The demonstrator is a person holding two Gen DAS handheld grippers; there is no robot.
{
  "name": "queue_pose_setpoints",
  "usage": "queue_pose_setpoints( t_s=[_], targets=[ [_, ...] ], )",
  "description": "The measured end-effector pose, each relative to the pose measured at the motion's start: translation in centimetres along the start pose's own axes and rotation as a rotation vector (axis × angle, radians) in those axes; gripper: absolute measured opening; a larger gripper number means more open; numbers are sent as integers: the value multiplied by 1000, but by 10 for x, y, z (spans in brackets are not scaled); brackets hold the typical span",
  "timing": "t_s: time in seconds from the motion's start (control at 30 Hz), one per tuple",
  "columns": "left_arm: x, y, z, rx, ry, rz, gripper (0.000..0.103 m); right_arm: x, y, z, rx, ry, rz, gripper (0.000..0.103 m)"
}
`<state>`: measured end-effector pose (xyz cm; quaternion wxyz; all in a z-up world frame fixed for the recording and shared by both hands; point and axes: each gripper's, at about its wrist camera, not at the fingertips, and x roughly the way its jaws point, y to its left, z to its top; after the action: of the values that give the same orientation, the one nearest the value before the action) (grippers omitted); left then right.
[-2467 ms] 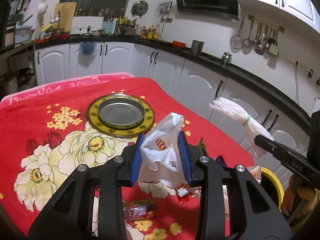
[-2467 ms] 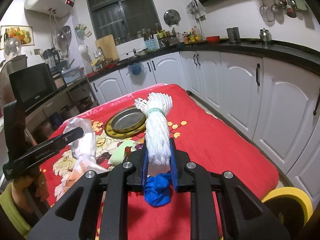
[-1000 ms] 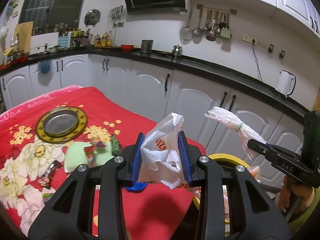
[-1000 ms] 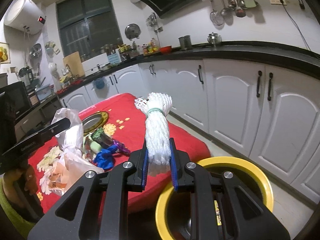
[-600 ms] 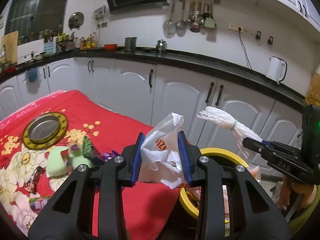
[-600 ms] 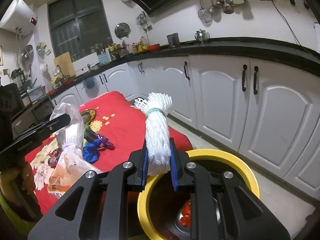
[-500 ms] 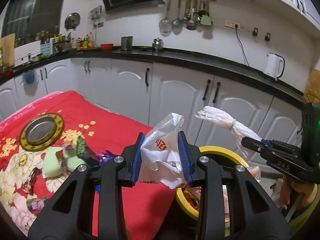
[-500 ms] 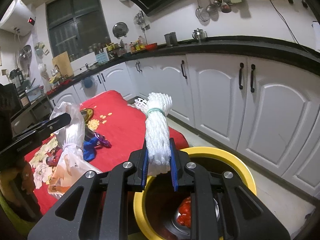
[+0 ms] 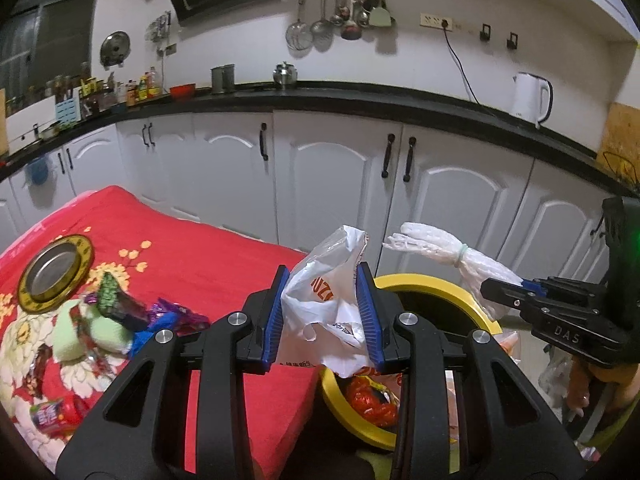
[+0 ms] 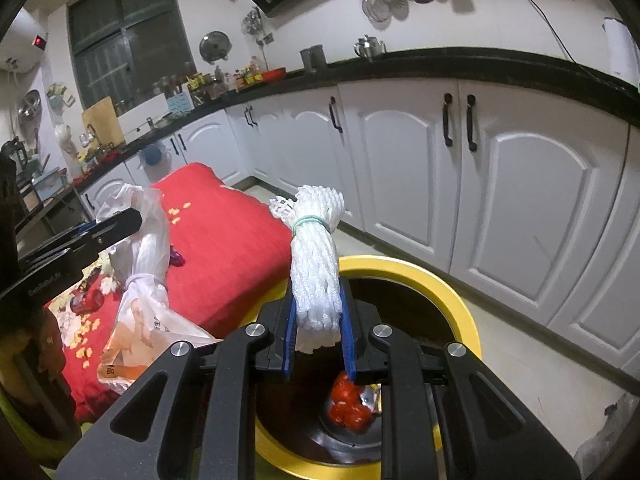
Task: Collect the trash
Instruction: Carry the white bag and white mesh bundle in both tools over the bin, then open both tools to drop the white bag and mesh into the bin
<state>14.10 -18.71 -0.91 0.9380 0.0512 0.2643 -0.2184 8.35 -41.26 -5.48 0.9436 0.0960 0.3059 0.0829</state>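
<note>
My left gripper [image 9: 322, 312] is shut on a white plastic bag [image 9: 328, 300] with orange print, held at the near rim of a yellow trash bin [image 9: 436, 284]. My right gripper [image 10: 318, 332] is shut on a white foam net bundle [image 10: 314, 264] tied with a green band, held over the same bin [image 10: 460, 304]. Red wrappers [image 10: 348, 404] lie in the bin's bottom. In the right wrist view the left gripper [image 10: 80, 240] and its hanging bag [image 10: 148, 280] show at the left. The right gripper [image 9: 532, 300] and its bundle [image 9: 440, 244] show at the right of the left wrist view.
A table with a red flowered cloth [image 9: 192, 256] stands left of the bin. On it lie candy wrappers [image 9: 168, 312], a green sponge [image 9: 76, 332] and a gold-rimmed metal plate [image 9: 54, 272]. White cabinets [image 10: 500, 184] run behind the bin.
Both grippers have swung right, away from the table, with their loads still held. The yellow bin has come under them and now fills more of both views.
</note>
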Motion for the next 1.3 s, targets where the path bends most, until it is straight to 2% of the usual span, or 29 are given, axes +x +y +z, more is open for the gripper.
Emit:
queue_pose_setpoints(
  t_s=[0.47,0.83,0.93,1.07,1.1,1.27,1.3],
  targets=[
    [39,-40,-18,93,78,-29,28,6,-34,-20,70,60,-26,20],
    [59,-52,-24,94,130,-48,32,9,-49,-26,115,80,-26,20],
    [61,-52,-25,85,138,-50,34,10,-51,-27,123,86,-27,23],
    [63,-48,-26,58,150,-64,41,10,-53,-28,132,86,-34,36],
    [63,-47,-27,54,150,-62,46,10,-54,-28,136,85,-36,38],
    [60,-40,-26,30,148,-54,55,9,-55,-27,145,79,-44,43],
    [59,-39,-25,26,145,-53,62,9,-55,-27,144,79,-44,43]
  ],
)
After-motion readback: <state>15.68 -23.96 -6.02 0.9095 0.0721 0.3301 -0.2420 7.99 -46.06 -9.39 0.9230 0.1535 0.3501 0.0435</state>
